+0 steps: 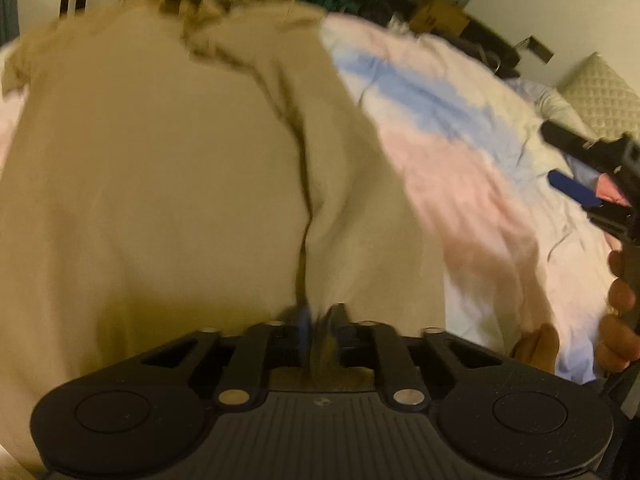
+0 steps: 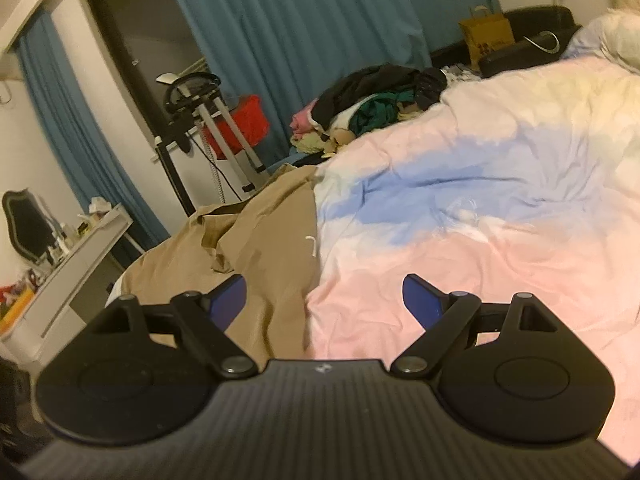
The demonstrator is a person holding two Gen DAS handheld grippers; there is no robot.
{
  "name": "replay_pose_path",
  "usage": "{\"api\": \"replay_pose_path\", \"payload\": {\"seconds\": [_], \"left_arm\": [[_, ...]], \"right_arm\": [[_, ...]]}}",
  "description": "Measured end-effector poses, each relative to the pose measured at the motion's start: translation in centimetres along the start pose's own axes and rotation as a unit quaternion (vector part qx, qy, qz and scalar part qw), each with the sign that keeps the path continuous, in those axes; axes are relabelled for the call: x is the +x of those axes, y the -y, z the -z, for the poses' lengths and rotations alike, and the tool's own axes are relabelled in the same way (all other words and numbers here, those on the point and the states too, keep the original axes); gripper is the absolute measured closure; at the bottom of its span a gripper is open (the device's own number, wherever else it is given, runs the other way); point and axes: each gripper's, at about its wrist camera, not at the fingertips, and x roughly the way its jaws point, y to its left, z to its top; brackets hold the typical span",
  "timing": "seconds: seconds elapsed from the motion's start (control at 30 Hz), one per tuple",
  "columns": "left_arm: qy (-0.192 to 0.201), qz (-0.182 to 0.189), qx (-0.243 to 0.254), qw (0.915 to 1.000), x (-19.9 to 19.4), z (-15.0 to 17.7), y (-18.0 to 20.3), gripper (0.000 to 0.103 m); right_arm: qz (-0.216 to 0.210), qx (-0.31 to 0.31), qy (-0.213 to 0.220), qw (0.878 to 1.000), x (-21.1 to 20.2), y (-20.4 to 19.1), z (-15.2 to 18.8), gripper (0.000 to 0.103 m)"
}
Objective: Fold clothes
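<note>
A bed (image 2: 500, 240) under a pink, blue and white duvet (image 1: 460, 140) is carrying a tan garment (image 1: 160, 180) lying spread at its one side, with a clothes pile (image 2: 380, 100) sitting at the far edge.

Left gripper (image 1: 320, 320): black plastic body, ribbed dark-grey top plate with a tiny logo at centre, round disc housings at 8 and 4 o'clock, black linkage bars with silver pivot pins, blue pad on one finger, view blurred. Right gripper (image 2: 324, 300): same build, ribbed plate, two discs, silver pins, triangular cut-outs in outer links, blue pads (image 2: 230, 296) on both fingers. Bare hand (image 1: 616, 312) at 3 o'clock in left view, no sleeve visible.
</note>
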Motion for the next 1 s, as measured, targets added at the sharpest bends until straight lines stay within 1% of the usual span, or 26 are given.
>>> {"api": "replay_pose_path", "payload": {"seconds": [0.03, 0.07, 0.1, 0.17, 0.2, 0.27, 0.33, 0.43, 0.47, 0.63, 0.7, 0.83, 0.9, 1.0], "left_arm": [[0.018, -0.003, 0.001, 0.9998, -0.7, -0.5, 0.2, 0.049], [0.037, -0.006, -0.001, 0.9993, -1.4, -1.2, 0.2, 0.038], [0.055, -0.01, -0.003, 0.9984, -2.1, -1.8, 0.2, 0.033], [0.092, -0.017, -0.005, 0.9956, -3.6, -3.2, -0.1, 0.02], [0.112, -0.021, -0.002, 0.9935, -4.4, -3.8, -0.5, 0.018], [0.148, -0.036, -0.003, 0.9883, -5.9, -4.4, -1.4, 0.011], [0.179, -0.052, -0.014, 0.9823, -7.2, -4.6, -2.7, 0.009], [0.211, -0.062, -0.023, 0.9752, -8.9, -4.3, -4.6, 0.008], [0.222, -0.065, -0.024, 0.9727, -9.7, -4.0, -5.2, 0.007], [0.273, -0.082, -0.038, 0.9578, -13.8, -2.3, -9.3, 0.006], [0.293, -0.093, -0.05, 0.9502, -15.5, -1.5, -11.1, 0.005], [0.323, -0.116, -0.071, 0.9366, -17.3, -0.4, -14.6, 0.003], [0.323, -0.126, -0.089, 0.9335, -16.9, -0.1, -16.5, 0.003], [0.305, -0.126, -0.134, 0.9345, -15.6, 0.4, -19.9, 0.003]], "right_arm": [[-0.003, -0.005, 0.003, 1.0, 0.0, -0.2, 0.0, 0.016], [-0.006, -0.01, 0.007, 1.0, -0.1, -0.5, 0.1, 0.016], [-0.009, -0.017, 0.01, 1.0, -0.1, -0.8, 0.2, 0.016], [-0.014, -0.032, 0.016, 0.999, -0.1, -1.6, 0.5, 0.016], [-0.016, -0.041, 0.019, 0.999, 0.0, -2.1, 0.7, 0.016], [-0.019, -0.068, 0.022, 0.997, 0.2, -3.2, 1.3, 0.017], [-0.024, -0.096, 0.021, 0.995, 0.6, -4.5, 1.8, 0.017], [-0.044, -0.126, 0.011, 0.991, 1.8, -6.7, 2.3, 0.017], [-0.051, -0.134, 0.008, 0.99, 2.3, -7.6, 2.4, 0.017], [-0.078, -0.191, -0.024, 0.978, 7.0, -13.5, 2.3, 0.017], [-0.092, -0.222, -0.043, 0.97, 9.8, -16.6, 2.5, 0.017], [-0.15, -0.256, -0.083, 0.951, 17.1, -24.1, 3.3, 0.017], [-0.172, -0.267, -0.095, 0.944, 20.8, -27.7, 4.3, 0.017], [-0.204, -0.284, -0.113, 0.93, 26.4, -33.2, 5.7, 0.017]]}}
